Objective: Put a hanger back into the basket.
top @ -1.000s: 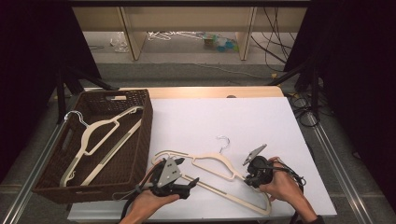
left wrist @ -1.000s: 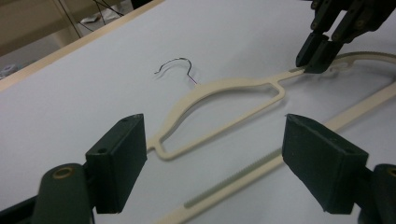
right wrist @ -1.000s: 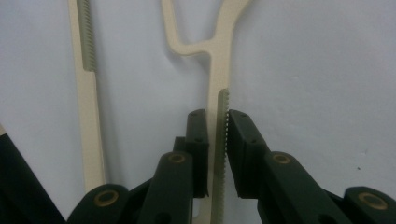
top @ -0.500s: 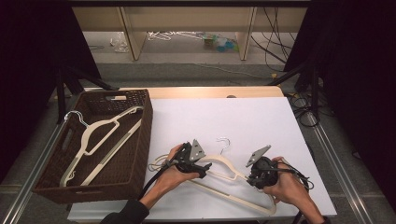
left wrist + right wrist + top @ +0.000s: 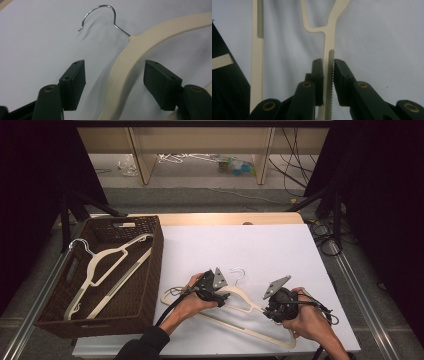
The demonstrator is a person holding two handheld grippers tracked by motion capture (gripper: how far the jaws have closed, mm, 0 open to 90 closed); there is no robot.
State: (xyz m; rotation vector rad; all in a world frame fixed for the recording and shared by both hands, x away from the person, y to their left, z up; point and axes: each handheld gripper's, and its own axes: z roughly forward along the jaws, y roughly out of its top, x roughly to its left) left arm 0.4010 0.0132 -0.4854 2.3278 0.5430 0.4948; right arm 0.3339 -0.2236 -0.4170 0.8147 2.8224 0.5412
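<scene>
While the hanger (image 5: 240,307) lies flat on the white table (image 5: 280,250) at 6 o'clock, it is pinned at one shoulder by the right gripper (image 5: 328,75), whose jaws are clamped on the ribbed arm, seemingly to steady it for lifting. It is cream plastic with a wire hook (image 5: 100,17) pointing to 12 o'clock. The left gripper (image 5: 113,82) straddles the curved neck, jaws spread wide, not yet closed. At 9 o'clock a basket (image 5: 150,285) holds another hanger (image 5: 107,265).
</scene>
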